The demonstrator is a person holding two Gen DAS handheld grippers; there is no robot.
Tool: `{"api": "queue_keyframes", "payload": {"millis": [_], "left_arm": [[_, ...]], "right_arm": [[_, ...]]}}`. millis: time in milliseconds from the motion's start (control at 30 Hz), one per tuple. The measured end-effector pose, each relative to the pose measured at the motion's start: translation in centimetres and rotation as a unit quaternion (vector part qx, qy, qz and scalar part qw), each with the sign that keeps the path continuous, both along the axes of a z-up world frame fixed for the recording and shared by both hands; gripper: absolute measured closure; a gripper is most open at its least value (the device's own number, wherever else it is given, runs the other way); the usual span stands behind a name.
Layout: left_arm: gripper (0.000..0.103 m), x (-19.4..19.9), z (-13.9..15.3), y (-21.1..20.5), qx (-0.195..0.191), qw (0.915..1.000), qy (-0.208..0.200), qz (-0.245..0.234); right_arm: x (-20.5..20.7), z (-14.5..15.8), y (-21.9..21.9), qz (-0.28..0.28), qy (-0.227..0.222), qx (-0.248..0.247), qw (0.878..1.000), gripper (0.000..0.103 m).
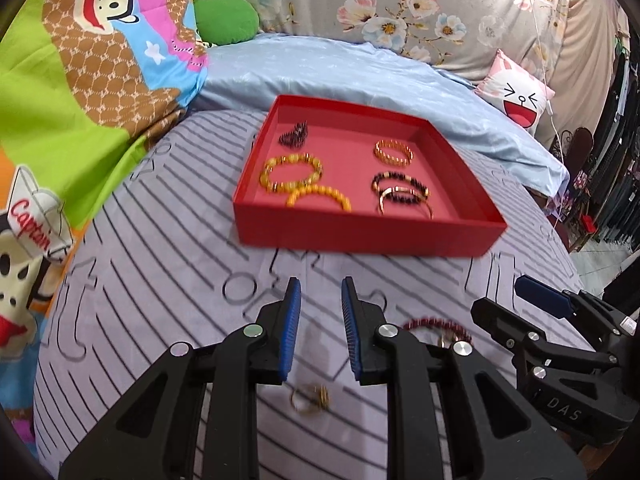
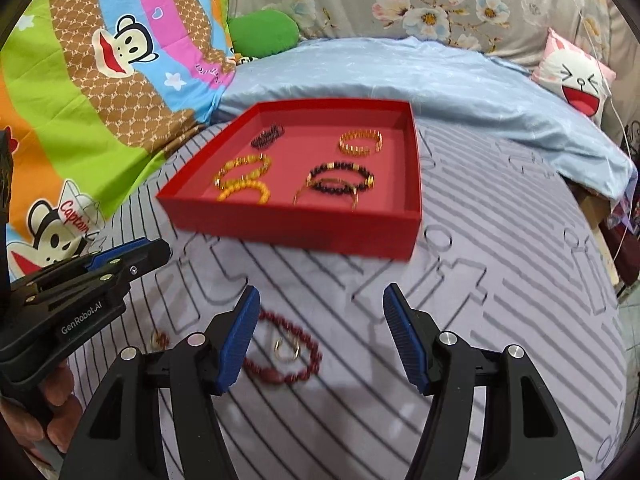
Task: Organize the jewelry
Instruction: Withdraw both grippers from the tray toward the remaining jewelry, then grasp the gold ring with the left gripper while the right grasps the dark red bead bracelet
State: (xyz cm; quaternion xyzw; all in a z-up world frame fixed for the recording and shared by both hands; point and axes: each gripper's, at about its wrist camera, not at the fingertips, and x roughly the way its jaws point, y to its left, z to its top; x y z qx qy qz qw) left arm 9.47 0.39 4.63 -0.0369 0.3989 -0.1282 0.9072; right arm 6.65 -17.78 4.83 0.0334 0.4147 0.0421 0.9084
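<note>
Sorted: we count six bracelets in the red tray (image 1: 360, 236).
Left over: dark red bracelet (image 2: 288, 354), gold ring (image 1: 310, 398) lie on striped bedcover (image 1: 160, 280).
Left gripper (image 1: 320, 296): narrowly parted, holding nothing.
Right gripper (image 2: 320, 300): spread, holding nothing.

I see a grey striped bed cover (image 1: 160, 280) spread under and ahead of the tongs. Beyond it lies a pale blue sheet (image 1: 320, 68), with a floral grey quilt (image 1: 420, 4) farther back. Off to the left of the tongs a bright cartoon monkey blanket (image 1: 80, 80) is heaped, a green cushion (image 1: 226, 20) behind it; far right sits a pink laughing-face pillow (image 1: 516, 98)
</note>
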Motion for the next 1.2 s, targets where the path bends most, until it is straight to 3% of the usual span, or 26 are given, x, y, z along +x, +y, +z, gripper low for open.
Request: {"api": "queue_keyframes", "payload": {"millis": [133, 333, 1200], "left_arm": [[0.076, -1.4, -0.9, 0.3, 0.002, 1.0000, 0.003, 0.003], [0.076, -2.8, -2.2, 1.0, 0.000, 0.9998, 0.008, 0.017], [0.074, -5.1, -3.8, 2.1, -0.026, 0.9991, 0.029, 0.019]], "right_arm": [[-0.8, -1.0, 0.2, -0.001, 0.012, 0.007, 1.000, 0.041], [-1.3, -2.2, 0.4, -0.006, 0.022, 0.012, 1.000, 0.043], [-1.3, -3.6, 0.4, -0.018, 0.036, -0.003, 0.999, 0.086]]}}
